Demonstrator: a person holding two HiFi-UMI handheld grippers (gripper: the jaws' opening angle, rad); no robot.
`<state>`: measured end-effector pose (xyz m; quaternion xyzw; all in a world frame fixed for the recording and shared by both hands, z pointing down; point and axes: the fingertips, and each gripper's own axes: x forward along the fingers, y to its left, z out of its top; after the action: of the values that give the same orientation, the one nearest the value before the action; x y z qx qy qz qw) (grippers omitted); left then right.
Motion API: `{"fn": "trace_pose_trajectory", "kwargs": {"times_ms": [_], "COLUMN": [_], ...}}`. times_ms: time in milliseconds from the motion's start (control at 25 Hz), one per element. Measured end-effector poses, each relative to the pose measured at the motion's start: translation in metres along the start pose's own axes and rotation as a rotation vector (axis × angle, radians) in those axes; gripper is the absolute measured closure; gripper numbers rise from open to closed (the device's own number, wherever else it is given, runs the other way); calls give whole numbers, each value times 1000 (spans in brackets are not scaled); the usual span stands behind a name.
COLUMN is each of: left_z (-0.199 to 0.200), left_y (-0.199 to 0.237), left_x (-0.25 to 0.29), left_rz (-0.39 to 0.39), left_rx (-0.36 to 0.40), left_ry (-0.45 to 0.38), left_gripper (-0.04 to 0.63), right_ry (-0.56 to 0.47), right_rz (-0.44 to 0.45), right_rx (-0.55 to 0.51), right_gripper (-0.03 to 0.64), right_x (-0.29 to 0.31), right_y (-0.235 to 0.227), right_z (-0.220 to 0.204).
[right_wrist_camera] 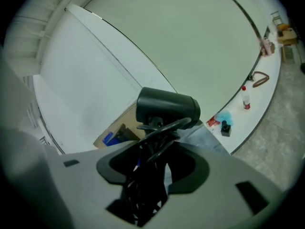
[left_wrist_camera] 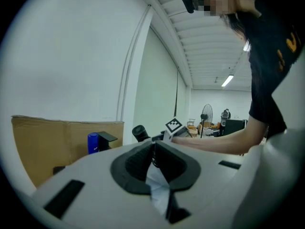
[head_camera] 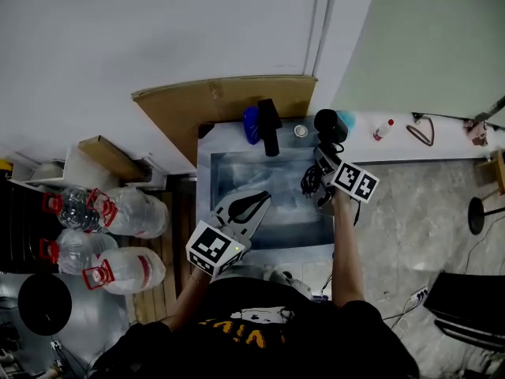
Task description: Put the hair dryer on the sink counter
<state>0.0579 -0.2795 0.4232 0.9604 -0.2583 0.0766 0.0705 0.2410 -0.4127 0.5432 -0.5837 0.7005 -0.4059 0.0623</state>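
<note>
Rising behind everything, a pale wall (head_camera: 158,30) shuts off the far edge, and grey marbled floor (head_camera: 410,212) lies open to the right. The steel sink (head_camera: 229,172) sits in the middle. Its narrow back surface (head_camera: 230,135) is hemmed in by a cardboard sheet (head_camera: 213,105) leaning on the wall. Left of the sink, clear jugs (head_camera: 130,212) with red caps lie crowded on the floor; how full they are cannot be judged, and no label reads.

The left gripper (head_camera: 254,204) hangs over the basin's front half with its jaws closed together on nothing. The right gripper (right_wrist_camera: 153,151) is clenched on the black hair dryer (head_camera: 330,125), with the bundled cord caught between the jaws. It holds the dryer at the sink's back right corner; whether the dryer touches the surface cannot be told.

A blue bottle (head_camera: 251,125) stands on the back surface. A small white bottle (head_camera: 383,129) with a red cap stands on the white ledge (head_camera: 450,144). The yellow print on the person's black shirt is too cut off to read.
</note>
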Motion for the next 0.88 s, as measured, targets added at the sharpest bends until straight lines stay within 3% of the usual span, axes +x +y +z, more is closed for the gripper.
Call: {"fn": "trace_pose_trajectory", "kwargs": {"times_ms": [320, 600, 880], "left_z": [-8, -18, -25], "left_y": [30, 42, 48], "left_x": [-9, -23, -34], "left_rz": [42, 85, 116], "left_rx": [-9, -26, -36], "left_ry": [29, 55, 65], "left_gripper": [569, 569, 569], "right_ry": [72, 109, 57], "right_rz": [-192, -360, -364], "right_rx": [-47, -189, -112], "right_gripper": [434, 434, 422], "right_x": [69, 101, 116], "right_y": [-53, -73, -79], "right_z": [5, -4, 2]}}
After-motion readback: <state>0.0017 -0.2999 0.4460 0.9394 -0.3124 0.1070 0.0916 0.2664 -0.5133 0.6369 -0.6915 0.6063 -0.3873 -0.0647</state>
